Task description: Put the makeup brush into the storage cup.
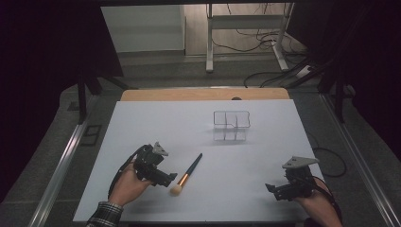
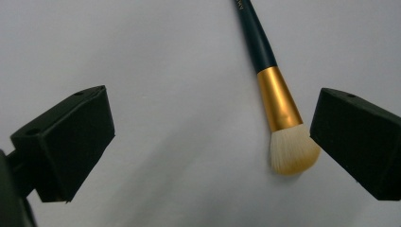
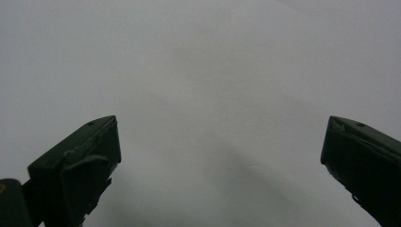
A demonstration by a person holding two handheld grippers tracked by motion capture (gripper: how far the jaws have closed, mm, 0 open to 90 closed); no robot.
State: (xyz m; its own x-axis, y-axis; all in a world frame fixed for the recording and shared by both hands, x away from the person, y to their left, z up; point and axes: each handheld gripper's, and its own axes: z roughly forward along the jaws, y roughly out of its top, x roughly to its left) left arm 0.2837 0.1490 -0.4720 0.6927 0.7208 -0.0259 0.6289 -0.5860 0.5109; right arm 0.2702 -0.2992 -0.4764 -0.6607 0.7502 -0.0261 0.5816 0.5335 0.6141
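A makeup brush (image 1: 187,174) with a dark handle, gold ferrule and pale bristles lies on the white table (image 1: 203,142), bristles toward the front. My left gripper (image 1: 166,178) is open just left of the bristles. In the left gripper view the brush (image 2: 279,101) lies close to the right jaw, inside the gap, and my left gripper (image 2: 213,142) has nothing gripped. My right gripper (image 1: 273,190) stands open near the table's front right, held by a hand; in the right gripper view the right gripper (image 3: 222,156) has only bare table between its jaws.
A clear plastic organizer (image 1: 231,126) with compartments stands toward the back middle of the table. A wooden edge (image 1: 203,94) runs along the far side. Beyond it are a desk frame (image 1: 246,38) and cables on the floor.
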